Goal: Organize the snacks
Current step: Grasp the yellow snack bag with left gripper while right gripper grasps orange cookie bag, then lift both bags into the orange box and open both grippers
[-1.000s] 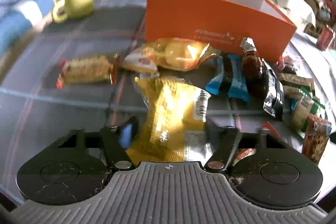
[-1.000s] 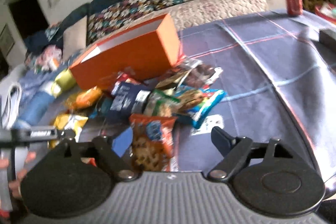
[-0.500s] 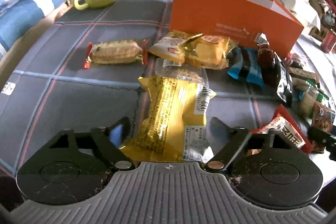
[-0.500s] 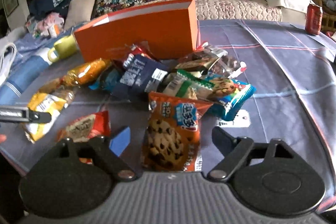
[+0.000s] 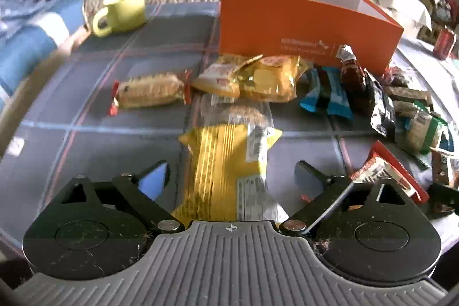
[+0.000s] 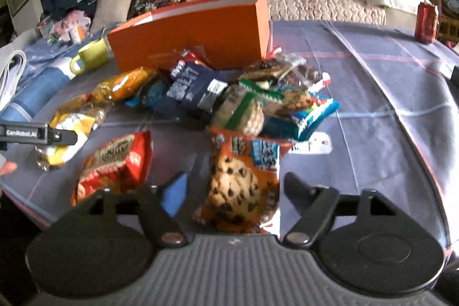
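Snacks: yellow packet [image 5: 229, 162] lies between the opening left hand-held gripper [image 5: 231, 174], released; right hand-held gripper [image 6: 233, 191] opening around cookie bag [image 6: 243, 182], ungripped; next, close and box it.

Your table [image 5: 86, 151] carries a grey-blue cloth with red and pale check lines. At the far edge stands an orange box [image 5: 301, 27], open at the top, with a yellow-green mug [image 5: 123, 12] to its left. Before the box you have a pile of snack packets: a red-ended biscuit pack [image 5: 150, 89], two golden wrappers [image 5: 252, 76], a blue packet [image 5: 327, 93] and a dark packet [image 5: 380, 108]. A yellow packet [image 5: 226, 165] lies nearest on the cloth. In the right wrist view, a cookie bag [image 6: 243, 179] and a red bag [image 6: 114, 162] lie flat at the near edge, apart from each other. A red can [image 6: 427, 22] stands well apart at the far right.
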Demonstrator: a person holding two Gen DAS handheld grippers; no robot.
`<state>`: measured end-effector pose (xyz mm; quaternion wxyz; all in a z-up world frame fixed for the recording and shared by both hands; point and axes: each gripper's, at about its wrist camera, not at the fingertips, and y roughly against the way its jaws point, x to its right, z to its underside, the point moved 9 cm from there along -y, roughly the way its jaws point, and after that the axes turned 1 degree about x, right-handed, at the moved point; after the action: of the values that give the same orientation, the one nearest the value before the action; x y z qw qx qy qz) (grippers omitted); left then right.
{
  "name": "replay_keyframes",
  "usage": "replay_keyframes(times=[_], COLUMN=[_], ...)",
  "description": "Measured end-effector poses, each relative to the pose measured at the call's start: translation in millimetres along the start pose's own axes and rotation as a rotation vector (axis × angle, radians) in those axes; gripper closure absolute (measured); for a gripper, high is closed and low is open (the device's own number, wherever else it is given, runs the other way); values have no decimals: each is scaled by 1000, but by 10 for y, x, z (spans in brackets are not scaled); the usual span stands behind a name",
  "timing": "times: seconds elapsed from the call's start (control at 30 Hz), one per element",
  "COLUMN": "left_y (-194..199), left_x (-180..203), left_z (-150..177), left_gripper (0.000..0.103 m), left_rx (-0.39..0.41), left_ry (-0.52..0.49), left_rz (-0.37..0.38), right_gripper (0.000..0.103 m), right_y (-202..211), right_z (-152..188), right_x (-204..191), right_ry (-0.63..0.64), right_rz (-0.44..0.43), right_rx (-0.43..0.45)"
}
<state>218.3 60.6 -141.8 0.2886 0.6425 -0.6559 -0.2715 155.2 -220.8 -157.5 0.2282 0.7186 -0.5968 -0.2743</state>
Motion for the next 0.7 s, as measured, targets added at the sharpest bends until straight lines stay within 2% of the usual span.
replay_keyframes(times=[0.07,0.13,0.17,0.2,0.27,0.37,0.5,0.6,0.7], left_y=[-52,-120,-166,-188,-125,55,209,242,200], left_x=[11,15,9,-8,-58,-176,-302,-313,-234], left_z=[7,55,98,131,135,75,-156,-508,-1012], left_gripper=[26,39,59,73,90,91,91,90,90], left_rx=[-7,-27,-48,-56,-49,-37,8,57,124], left_ry=[-17,-18,-13,-4,-1,51,86,111,103], left_rz=[-15,-17,-13,-7,-1,68,79,119,145], right_gripper=[21,23,27,35,45,46,46,46,46], right_y=[-18,-67,-63,-53,5,165,303,240,50], right_z=[29,75,87,95,77,-34,-428,-906,-1456], right_x=[-20,-38,-53,-65,-38,28,4,-36,-70], right_ry=[21,35,63,96,63,5,-40,-32,19], right_rz=[10,11,23,38,6,-28,-98,-145,-151], right_rx=[-4,-14,-2,-4,-14,5,75,141,207])
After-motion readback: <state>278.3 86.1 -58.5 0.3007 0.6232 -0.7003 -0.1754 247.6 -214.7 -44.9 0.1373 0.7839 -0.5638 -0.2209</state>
